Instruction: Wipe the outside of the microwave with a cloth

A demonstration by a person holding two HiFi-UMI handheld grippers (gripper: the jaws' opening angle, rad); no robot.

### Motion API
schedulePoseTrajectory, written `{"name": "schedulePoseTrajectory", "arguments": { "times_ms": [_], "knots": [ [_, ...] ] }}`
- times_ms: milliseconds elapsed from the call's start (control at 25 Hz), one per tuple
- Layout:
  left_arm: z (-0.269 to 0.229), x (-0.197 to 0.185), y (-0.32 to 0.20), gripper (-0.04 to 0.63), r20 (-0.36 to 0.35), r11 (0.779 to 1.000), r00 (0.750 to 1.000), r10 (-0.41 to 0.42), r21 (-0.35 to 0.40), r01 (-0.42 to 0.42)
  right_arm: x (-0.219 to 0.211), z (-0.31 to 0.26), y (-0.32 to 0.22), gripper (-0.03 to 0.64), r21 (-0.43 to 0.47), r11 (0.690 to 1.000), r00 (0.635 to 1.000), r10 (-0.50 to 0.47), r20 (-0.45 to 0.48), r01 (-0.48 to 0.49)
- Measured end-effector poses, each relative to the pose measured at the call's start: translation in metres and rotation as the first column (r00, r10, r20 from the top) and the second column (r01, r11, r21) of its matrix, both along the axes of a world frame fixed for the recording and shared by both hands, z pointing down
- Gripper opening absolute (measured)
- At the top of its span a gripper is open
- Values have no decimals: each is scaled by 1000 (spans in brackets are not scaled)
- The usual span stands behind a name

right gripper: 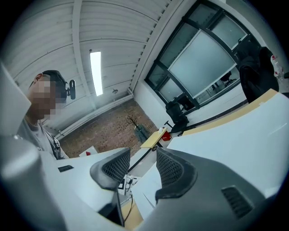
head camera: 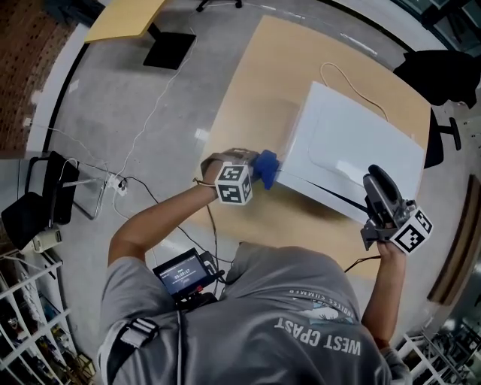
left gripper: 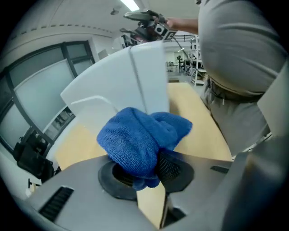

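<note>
The white microwave (head camera: 353,154) stands on a light wooden table (head camera: 248,98). My left gripper (head camera: 255,173) is shut on a bunched blue cloth (head camera: 268,167), which sits against the microwave's near left corner. In the left gripper view the cloth (left gripper: 140,137) bulges out between the pads, hiding the left gripper's (left gripper: 145,173) tips, with the microwave (left gripper: 131,76) right behind it. My right gripper (head camera: 373,179) hovers at the microwave's near right corner. In its own view the right gripper (right gripper: 142,166) stands open with nothing between the pads, and the microwave's white top (right gripper: 239,135) runs along the right.
A thin cable (head camera: 353,83) loops on the table behind the microwave. A black chair (head camera: 443,71) stands past the table's far right. On the floor to the left lie cords and a power strip (head camera: 116,182). A second table (head camera: 124,19) is at the far left.
</note>
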State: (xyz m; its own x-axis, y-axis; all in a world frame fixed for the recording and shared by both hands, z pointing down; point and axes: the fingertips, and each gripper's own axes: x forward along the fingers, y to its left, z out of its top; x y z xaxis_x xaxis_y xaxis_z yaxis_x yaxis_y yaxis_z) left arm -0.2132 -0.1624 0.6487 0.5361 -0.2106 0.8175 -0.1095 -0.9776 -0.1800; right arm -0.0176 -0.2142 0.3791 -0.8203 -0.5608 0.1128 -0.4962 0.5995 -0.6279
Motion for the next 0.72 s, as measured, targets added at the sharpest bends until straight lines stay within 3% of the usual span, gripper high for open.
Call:
{"name": "schedulePoseTrajectory", "arguments": {
  "times_ms": [120, 280, 360, 480, 600, 720],
  "knots": [
    [8, 11, -54, 115, 39, 998, 998, -43, 47, 41, -1, 3, 5, 189, -7, 1000, 1000, -6, -11, 5],
    [20, 33, -146, 115, 192, 988, 981, -6, 155, -25, 14, 1, 9, 189, -8, 1000, 999, 29, -21, -29],
    [22, 36, -185, 115, 195, 989, 979, -60, 141, 32, 21, 1, 12, 187, -8, 999, 999, 46, -25, -46],
    [27, 34, -227, 115, 138, 977, 968, -209, 75, 200, 26, 5, 14, 189, -18, 998, 998, 62, -26, -62],
    [41, 34, -228, 112, 113, 964, 958, -264, 19, 263, 29, 10, 15, 187, -25, 997, 997, 69, -25, -69],
    [58, 33, -174, 112, 141, 988, 979, -149, -13, 152, 35, 13, 17, 188, -36, 997, 997, 74, -20, -74]
  ]
}}
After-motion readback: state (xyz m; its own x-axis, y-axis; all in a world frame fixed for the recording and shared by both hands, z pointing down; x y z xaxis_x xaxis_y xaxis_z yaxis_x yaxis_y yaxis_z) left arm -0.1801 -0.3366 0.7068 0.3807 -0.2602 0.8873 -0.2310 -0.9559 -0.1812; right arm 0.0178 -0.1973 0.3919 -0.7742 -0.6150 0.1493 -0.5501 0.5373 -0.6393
